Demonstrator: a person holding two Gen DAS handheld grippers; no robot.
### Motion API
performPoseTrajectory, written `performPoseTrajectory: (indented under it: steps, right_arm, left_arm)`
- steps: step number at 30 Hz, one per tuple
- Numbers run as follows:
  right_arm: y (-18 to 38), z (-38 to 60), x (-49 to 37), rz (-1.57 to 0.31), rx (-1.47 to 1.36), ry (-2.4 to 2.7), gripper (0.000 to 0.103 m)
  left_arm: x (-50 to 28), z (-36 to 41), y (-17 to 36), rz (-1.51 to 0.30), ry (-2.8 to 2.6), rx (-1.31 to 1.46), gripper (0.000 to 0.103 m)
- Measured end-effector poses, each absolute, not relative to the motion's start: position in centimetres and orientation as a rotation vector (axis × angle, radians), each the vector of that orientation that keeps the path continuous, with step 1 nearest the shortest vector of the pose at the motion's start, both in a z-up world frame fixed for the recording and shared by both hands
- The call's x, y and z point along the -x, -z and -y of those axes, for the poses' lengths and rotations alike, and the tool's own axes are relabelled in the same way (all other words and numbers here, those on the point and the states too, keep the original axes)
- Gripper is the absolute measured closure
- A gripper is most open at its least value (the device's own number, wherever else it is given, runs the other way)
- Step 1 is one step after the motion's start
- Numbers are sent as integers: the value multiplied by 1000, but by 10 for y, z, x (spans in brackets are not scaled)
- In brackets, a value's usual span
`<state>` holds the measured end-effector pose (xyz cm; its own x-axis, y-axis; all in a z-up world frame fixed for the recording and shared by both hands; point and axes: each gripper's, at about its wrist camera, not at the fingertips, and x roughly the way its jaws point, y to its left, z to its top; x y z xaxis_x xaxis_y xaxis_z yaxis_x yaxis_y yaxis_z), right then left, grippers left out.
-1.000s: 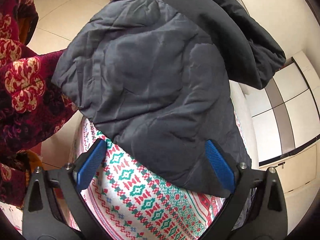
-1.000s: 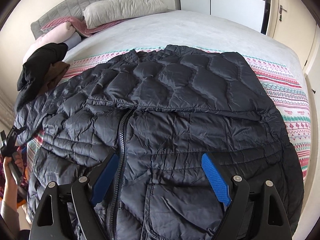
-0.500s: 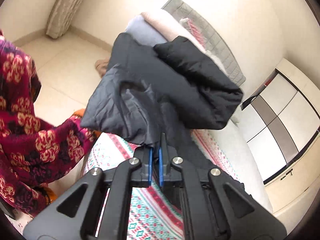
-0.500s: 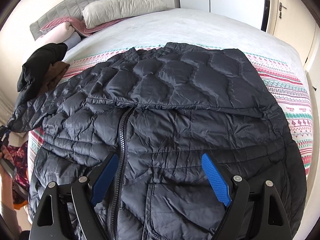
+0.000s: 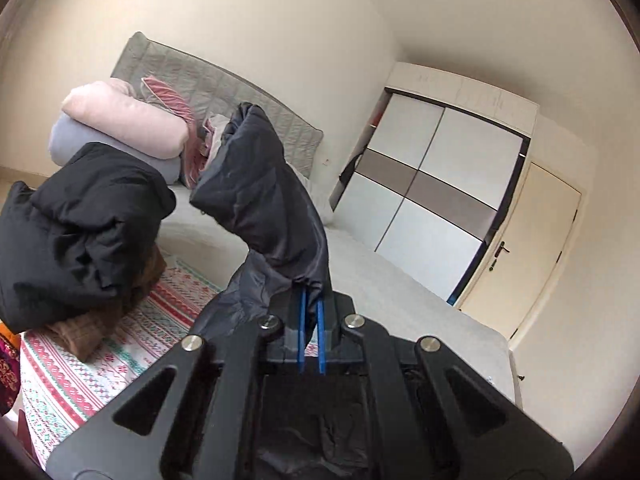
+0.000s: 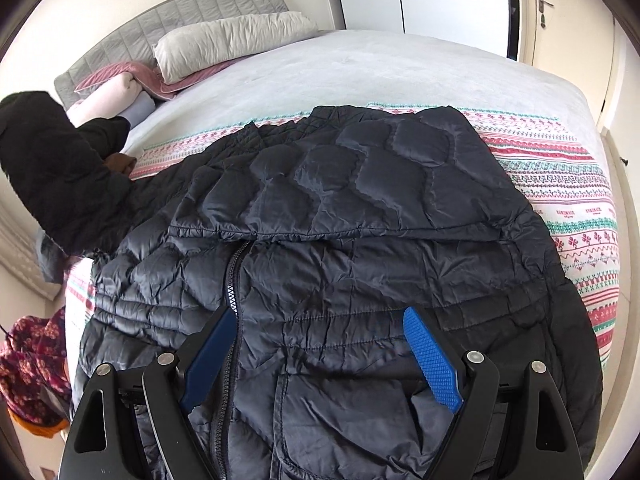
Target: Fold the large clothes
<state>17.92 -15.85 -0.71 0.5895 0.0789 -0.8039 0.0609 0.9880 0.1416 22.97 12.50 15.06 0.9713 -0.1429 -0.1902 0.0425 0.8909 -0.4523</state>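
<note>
A dark quilted puffer jacket (image 6: pixel 360 240) lies front up on the bed, zipper toward me. My right gripper (image 6: pixel 320 314) hovers open just over its lower front, blue pads on either side of the zipper area, nothing pinched. In the left wrist view my left gripper (image 5: pixel 310 296) is shut on the jacket's sleeve (image 5: pixel 260 200). It holds the sleeve high above the bed, and the cuff end stands up and flops over in front of the camera. The rest of the sleeve hangs down under the gripper.
A pile of black clothes (image 5: pixel 80 232) on a brown garment (image 5: pixel 80 336) sits at the bed's left edge. Rolled blankets (image 5: pixel 128 120) and a pillow (image 6: pixel 232 40) lie by the grey headboard. A wardrobe (image 5: pixel 440 184) and a door (image 5: pixel 540 248) stand beyond. A floral sleeve (image 6: pixel 32 352) shows at left.
My left gripper closed on the sleeve, rose and rolled, lifting the sleeve off the bed edge. The jacket's left side pulled inward. My right gripper stayed open over the front.
</note>
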Motion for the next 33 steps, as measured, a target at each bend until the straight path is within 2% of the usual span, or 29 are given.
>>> performPoseTrajectory:
  steps: [7, 8, 9, 10, 12, 18, 25, 27, 29, 31, 33]
  right_arm:
    - [7, 181, -177, -925, -207, 12, 16]
    - [7, 185, -177, -922, -218, 17, 16]
    - [8, 189, -178, -921, -230, 24, 16]
    - [9, 192, -178, -922, -242, 30, 16]
    - [12, 199, -178, -931, -265, 37, 16]
    - [11, 210, -174, -921, -288, 54, 16]
    - [14, 199, -188, -931, -383, -88, 16]
    - [13, 190, -202, -920, -410, -154, 16]
    - [15, 181, -222, -916, -431, -181, 16]
    - [19, 176, -245, -930, -445, -177, 16]
    - [26, 171, -268, -949, -433, -169, 18]
  left_arm:
    - [-276, -4, -120, -408, 309, 395, 96]
    - [-284, 16, -110, -482, 376, 375, 92]
    - [-295, 36, -99, -596, 474, 353, 77]
    - [-305, 51, -85, -716, 552, 339, 66]
    - [-305, 63, -72, -804, 575, 323, 66]
    - [-292, 22, -80, -723, 449, 257, 61]
    - [-291, -48, -36, -761, 256, 217, 61]
    - [-287, -59, -26, -765, 228, 208, 57]
    - [-287, -69, -18, -762, 197, 197, 41]
    - [-288, -74, -12, -761, 178, 191, 36]
    - [-291, -79, -9, -767, 178, 192, 36]
